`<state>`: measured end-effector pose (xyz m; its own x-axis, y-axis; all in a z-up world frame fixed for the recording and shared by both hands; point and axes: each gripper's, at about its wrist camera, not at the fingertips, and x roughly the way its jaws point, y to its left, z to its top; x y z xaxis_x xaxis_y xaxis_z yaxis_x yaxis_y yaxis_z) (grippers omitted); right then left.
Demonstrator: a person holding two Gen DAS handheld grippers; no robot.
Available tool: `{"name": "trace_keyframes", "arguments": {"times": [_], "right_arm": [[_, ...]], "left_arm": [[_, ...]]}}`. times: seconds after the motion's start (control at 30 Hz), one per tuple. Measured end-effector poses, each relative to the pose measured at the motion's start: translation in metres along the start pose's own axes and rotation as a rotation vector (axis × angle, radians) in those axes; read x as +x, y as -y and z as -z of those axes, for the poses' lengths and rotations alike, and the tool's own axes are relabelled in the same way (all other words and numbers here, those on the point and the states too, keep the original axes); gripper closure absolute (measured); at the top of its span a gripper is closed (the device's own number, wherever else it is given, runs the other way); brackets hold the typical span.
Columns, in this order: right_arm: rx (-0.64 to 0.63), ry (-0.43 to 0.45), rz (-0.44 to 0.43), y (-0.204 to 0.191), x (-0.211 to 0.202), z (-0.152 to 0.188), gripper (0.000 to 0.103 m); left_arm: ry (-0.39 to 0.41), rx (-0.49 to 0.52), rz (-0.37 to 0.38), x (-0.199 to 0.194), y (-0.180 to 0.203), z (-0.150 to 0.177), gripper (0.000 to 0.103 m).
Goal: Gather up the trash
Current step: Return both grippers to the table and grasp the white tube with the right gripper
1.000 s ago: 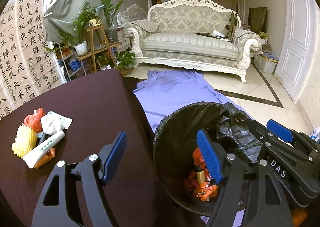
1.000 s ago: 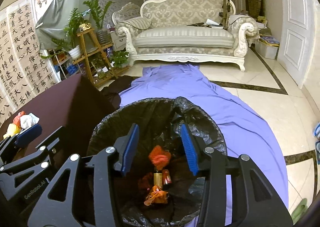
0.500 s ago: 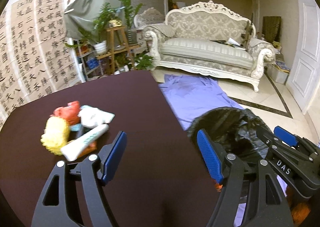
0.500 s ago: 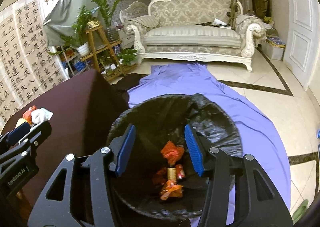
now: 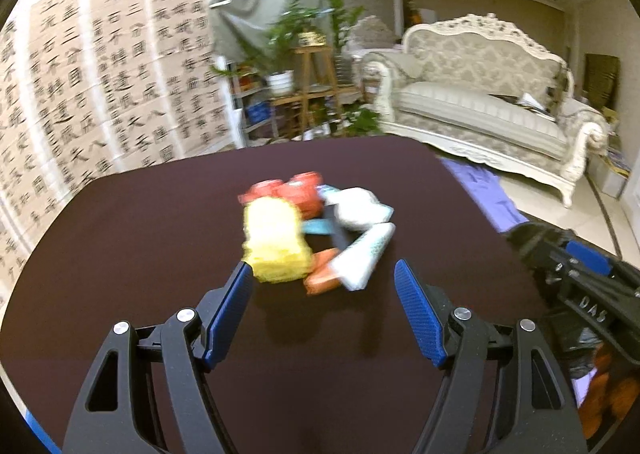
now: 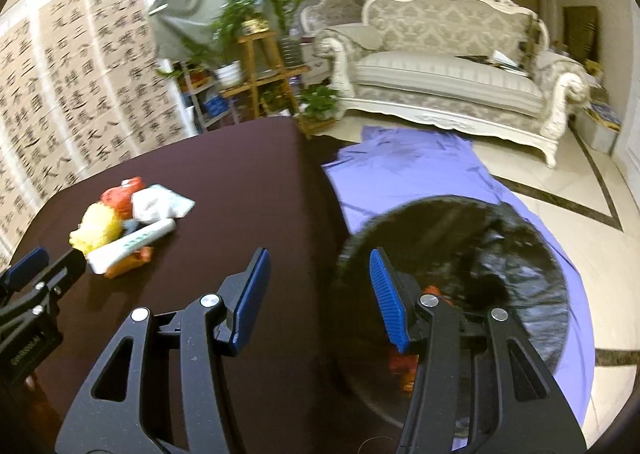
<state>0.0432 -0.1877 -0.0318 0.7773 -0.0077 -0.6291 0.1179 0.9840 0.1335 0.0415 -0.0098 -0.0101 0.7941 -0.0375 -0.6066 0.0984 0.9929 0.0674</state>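
Observation:
A pile of trash lies on the dark brown table [image 5: 160,234]: a yellow mesh wad [image 5: 276,242], a red crumpled bag [image 5: 296,192], a white crumpled pack [image 5: 358,208], a white tube [image 5: 366,254] and an orange wrapper [image 5: 322,278]. My left gripper [image 5: 322,268] hangs open just short of the pile, its fingers either side of the near edge and touching nothing. My right gripper [image 6: 318,254] is open and empty over the table's right edge, beside the black-lined bin [image 6: 460,238]. Orange scraps [image 6: 400,366] lie in the bin. The pile shows blurred in the left wrist view.
A purple cloth [image 6: 420,170] is spread on the tiled floor behind the bin. A cream sofa [image 6: 448,70] stands at the back, a wooden plant stand [image 6: 260,66] to its left. Calligraphy sheets [image 5: 100,74] cover the left wall.
Both grippers have swung left from above the bin toward the table. The trash pile now sits right ahead of the left gripper. The right jaws stand a little wider.

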Motion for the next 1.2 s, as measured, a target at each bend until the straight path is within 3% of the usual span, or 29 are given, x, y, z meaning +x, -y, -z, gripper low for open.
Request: {"name": "trace_keyframes", "arguments": {"times": [0.33, 0.5, 0.57, 0.67, 1.0, 1.2], "right_arm": [[-0.094, -0.027, -0.111, -0.076, 0.021, -0.018, 0.052], [-0.131, -0.043, -0.148, -0.11, 0.034, -0.026, 0.051], [-0.141, -0.056, -0.161, -0.121, 0.039, -0.027, 0.04], [-0.169, -0.08, -0.159, -0.133, 0.048, -0.025, 0.04], [-0.191, -0.126, -0.047, -0.113, 0.056, -0.015, 0.04], [-0.164, -0.139, -0.052, -0.105, 0.06, -0.015, 0.041]], "left_arm": [[-0.039, -0.088, -0.14, 0.013, -0.076, 0.012, 0.032], [-0.049, -0.118, -0.172, 0.017, -0.097, 0.016, 0.032], [-0.055, -0.132, -0.176, 0.019, -0.103, 0.018, 0.032], [-0.064, -0.147, -0.169, 0.022, -0.108, 0.02, 0.032], [-0.066, -0.154, -0.122, 0.027, -0.107, 0.017, 0.032], [-0.07, -0.148, -0.103, 0.031, -0.102, 0.015, 0.032]]}}
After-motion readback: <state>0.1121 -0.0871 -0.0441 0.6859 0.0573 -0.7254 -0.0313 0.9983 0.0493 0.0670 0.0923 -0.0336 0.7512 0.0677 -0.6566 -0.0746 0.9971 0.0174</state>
